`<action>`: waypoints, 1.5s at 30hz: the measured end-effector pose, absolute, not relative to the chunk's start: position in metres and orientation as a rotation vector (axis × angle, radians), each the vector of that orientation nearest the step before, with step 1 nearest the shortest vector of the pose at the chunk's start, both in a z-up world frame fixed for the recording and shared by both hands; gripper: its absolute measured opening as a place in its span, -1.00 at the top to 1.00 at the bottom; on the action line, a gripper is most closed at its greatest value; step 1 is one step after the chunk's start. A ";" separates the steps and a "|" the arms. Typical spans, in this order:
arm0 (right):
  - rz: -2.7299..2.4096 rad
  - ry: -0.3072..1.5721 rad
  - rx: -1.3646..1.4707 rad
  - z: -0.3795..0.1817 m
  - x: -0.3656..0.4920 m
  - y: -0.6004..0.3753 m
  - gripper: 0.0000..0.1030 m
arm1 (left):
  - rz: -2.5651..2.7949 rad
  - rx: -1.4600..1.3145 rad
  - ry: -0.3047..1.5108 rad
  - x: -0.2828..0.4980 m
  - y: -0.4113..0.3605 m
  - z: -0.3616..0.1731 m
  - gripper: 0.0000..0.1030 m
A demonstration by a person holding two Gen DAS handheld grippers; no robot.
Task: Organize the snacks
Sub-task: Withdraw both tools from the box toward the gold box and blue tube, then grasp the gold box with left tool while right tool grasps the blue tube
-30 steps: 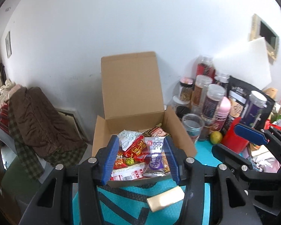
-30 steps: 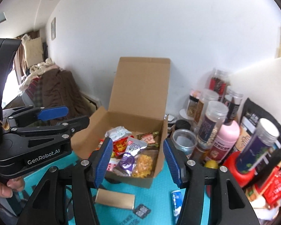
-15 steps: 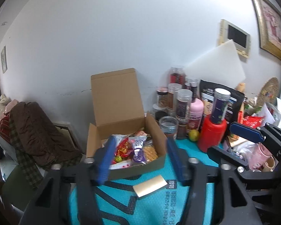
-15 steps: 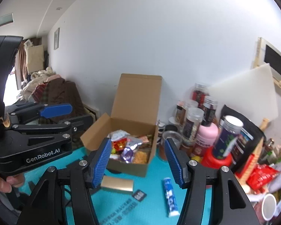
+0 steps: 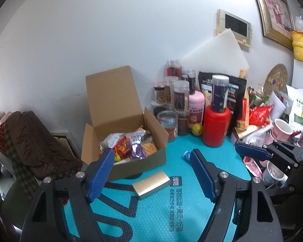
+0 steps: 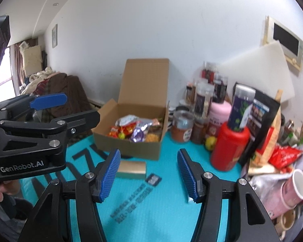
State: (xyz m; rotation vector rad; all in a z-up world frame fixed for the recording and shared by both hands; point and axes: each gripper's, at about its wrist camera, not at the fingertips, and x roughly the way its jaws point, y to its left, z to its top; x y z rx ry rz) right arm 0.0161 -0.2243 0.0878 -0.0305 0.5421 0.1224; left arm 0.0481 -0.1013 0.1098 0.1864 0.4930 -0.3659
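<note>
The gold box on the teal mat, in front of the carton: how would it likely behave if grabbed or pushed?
The gold box looks flat-sided and rigid, so it would probably hold shape when squeezed. It lies flat on the teal mat, so it should slide, not roll or tip. Its glossy finish might be slightly slippery.

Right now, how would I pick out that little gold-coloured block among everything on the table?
Find the open cardboard box full of snack packets on the turquoise mat. Just in front of the box, lying flat on the mat, is the gold block. It is the only plain, shiny metallic thing there; a small dark packet and a blue-and-white tube lie close by.
</note>
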 end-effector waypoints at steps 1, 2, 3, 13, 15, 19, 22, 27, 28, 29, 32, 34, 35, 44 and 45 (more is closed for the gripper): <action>0.121 0.551 -0.026 0.083 0.015 -0.225 -0.14 | -0.375 0.190 0.505 0.048 -0.102 0.105 -0.51; 0.120 0.561 -0.022 0.078 0.014 -0.226 -0.14 | -0.381 0.191 0.513 0.048 -0.102 0.102 -0.51; 0.118 0.568 -0.020 0.073 0.014 -0.227 -0.14 | -0.389 0.188 0.525 0.049 -0.102 0.096 -0.51; 0.085 0.650 0.025 0.033 0.021 -0.242 -0.14 | -0.407 0.154 0.637 0.074 -0.103 0.046 -0.51; 0.084 0.670 0.032 0.024 0.027 -0.246 -0.14 | -0.414 0.150 0.662 0.081 -0.105 0.037 -0.51; 0.089 0.702 0.043 0.010 0.039 -0.254 -0.14 | -0.429 0.149 0.693 0.094 -0.107 0.020 -0.51; 0.094 0.725 0.051 -0.002 0.049 -0.259 -0.14 | -0.429 0.165 0.716 0.107 -0.108 0.008 -0.51; 0.088 0.764 0.080 -0.019 0.068 -0.271 -0.14 | -0.443 0.170 0.785 0.135 -0.110 -0.017 -0.50; 0.084 0.770 0.082 -0.022 0.072 -0.272 -0.14 | -0.440 0.171 0.802 0.142 -0.111 -0.024 -0.50; 0.076 0.778 0.082 -0.027 0.078 -0.274 -0.14 | -0.430 0.178 0.822 0.150 -0.112 -0.030 -0.50; 0.062 0.796 0.081 -0.035 0.090 -0.278 -0.14 | -0.415 0.197 0.849 0.164 -0.115 -0.043 -0.50; 0.053 0.808 0.080 -0.042 0.098 -0.281 -0.14 | -0.422 0.208 0.860 0.172 -0.117 -0.050 -0.51; 0.049 0.813 0.080 -0.044 0.102 -0.282 -0.14 | -0.426 0.215 0.864 0.174 -0.118 -0.052 -0.50; 0.019 0.859 0.063 -0.063 0.135 -0.293 -0.14 | -0.477 0.309 0.908 0.191 -0.131 -0.074 -0.51; 0.018 0.865 0.062 -0.065 0.138 -0.295 -0.14 | -0.476 0.322 0.909 0.192 -0.133 -0.076 -0.51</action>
